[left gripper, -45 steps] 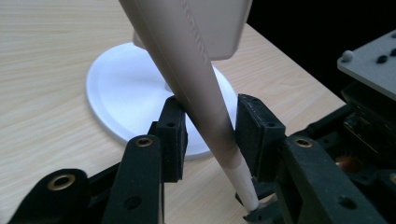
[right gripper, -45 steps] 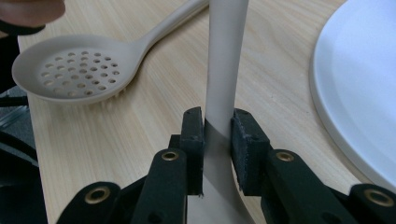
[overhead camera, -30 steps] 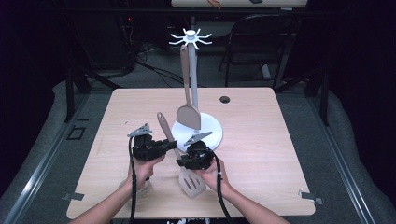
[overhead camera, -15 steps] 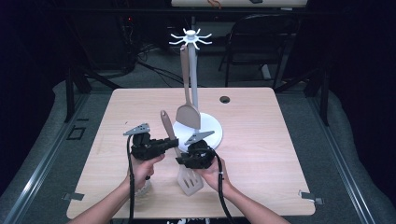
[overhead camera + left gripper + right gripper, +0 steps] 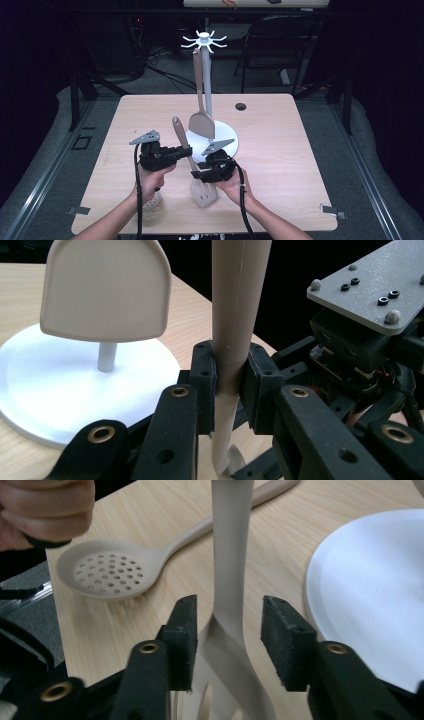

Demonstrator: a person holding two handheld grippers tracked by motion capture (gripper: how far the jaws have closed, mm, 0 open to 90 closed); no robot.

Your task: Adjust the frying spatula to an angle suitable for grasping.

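Note:
A beige slotted spatula (image 5: 204, 192) stands tilted over the table's front, blade down. My left gripper (image 5: 184, 150) is shut on its handle (image 5: 230, 375), the jaws pressed on both sides. My right gripper (image 5: 197, 175) sits lower on the same spatula. It is open, and the spatula's neck (image 5: 227, 580) runs between its jaws with a gap on each side. A solid beige spatula (image 5: 202, 124) hangs from the white utensil rack (image 5: 207, 90) just behind. In the left gripper view its blade (image 5: 107, 290) hangs above the rack's round base (image 5: 75, 385).
A perforated beige spoon (image 5: 112, 570) lies flat on the table under the person's left hand, partly seen near the front edge (image 5: 150, 204). The rack's white base (image 5: 370, 590) is close on the right of the right gripper. A black grommet (image 5: 241, 106) sits at the table's back.
Both hands and the slotted spatula have shifted only slightly. The left gripper's hold on the handle looks the same.

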